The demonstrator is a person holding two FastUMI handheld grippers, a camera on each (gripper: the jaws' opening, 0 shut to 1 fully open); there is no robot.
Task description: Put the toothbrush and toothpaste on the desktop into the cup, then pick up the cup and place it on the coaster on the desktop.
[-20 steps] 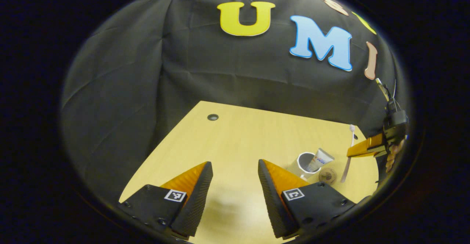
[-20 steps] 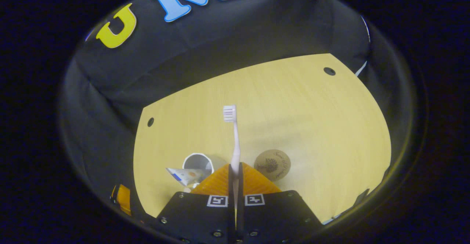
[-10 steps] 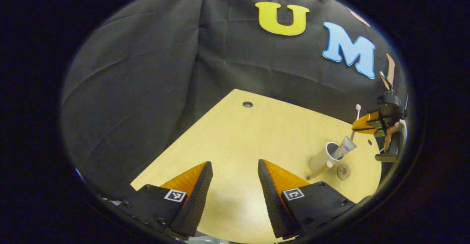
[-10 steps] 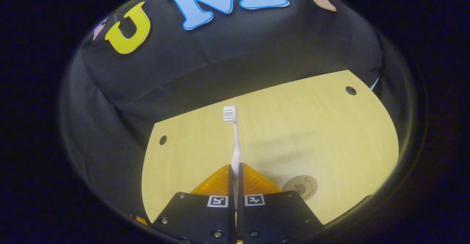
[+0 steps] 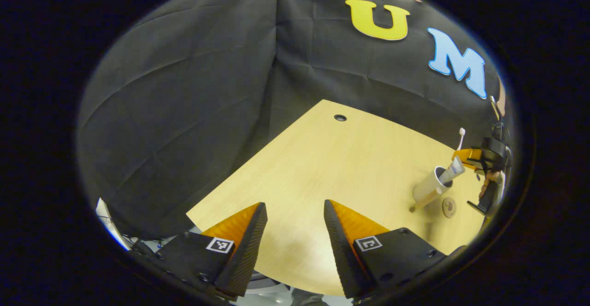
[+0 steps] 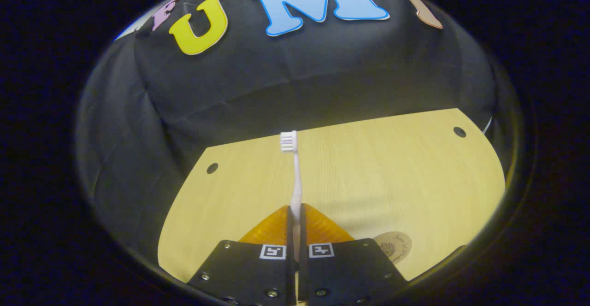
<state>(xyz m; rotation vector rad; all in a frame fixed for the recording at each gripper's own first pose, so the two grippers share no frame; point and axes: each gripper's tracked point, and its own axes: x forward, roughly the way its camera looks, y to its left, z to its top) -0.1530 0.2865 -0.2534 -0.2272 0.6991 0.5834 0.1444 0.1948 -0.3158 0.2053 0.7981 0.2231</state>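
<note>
A: While we're on the left gripper view, what's that gripper doing?

B: The left gripper hangs over the near edge of the desktop with its fingers spread wide and nothing between them. Far off to the right the cup stands on the wood with the toothpaste poking out of it, leaning right. The coaster lies just beside the cup. The right gripper is up above the cup – the toothbrush sticks up out of it, head on top.

A: And the right gripper view?

B: Its fingers are clamped tight on the toothbrush handle, brush head pointing away over the desktop. The coaster peeks out just right of the right gripper – can't see the cup here.
</note>
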